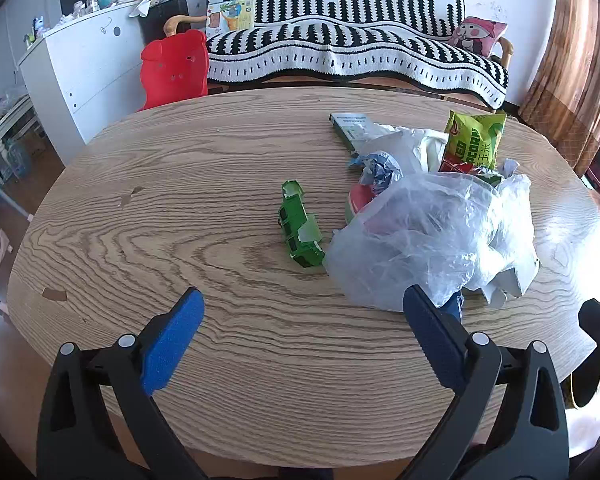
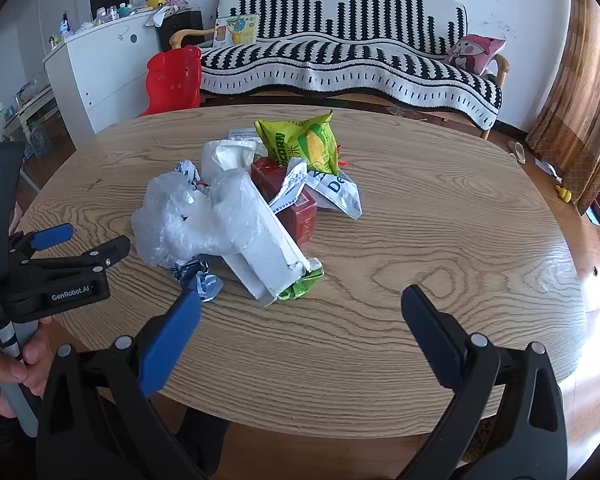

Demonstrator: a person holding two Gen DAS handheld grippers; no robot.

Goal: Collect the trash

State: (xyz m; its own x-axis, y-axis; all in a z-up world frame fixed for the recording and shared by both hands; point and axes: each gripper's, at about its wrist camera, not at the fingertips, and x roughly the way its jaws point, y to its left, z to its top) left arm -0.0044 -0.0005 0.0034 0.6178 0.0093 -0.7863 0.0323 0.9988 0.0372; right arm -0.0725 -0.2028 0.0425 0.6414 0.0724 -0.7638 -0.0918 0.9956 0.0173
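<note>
Trash pile (image 2: 252, 216) lies on table (image 2: 420, 240) beyond both wide-spread claws (image 2: 300, 312).

1. Both views are bright with daylight and mostly sharp.
2. Light comes from the right, near the brown patterned curtain (image 2: 568, 92).
3. Strong white glare washes out the right end of the oval wood-grain table (image 2: 560, 276), and shows again in the left wrist view (image 1: 560, 232).
4. The crumpled clear plastic bag (image 1: 432, 236) catches highlights.
5. Fisheye distortion bends the edges; the corners fall into black vignette.
6. Shadows are soft.
</note>
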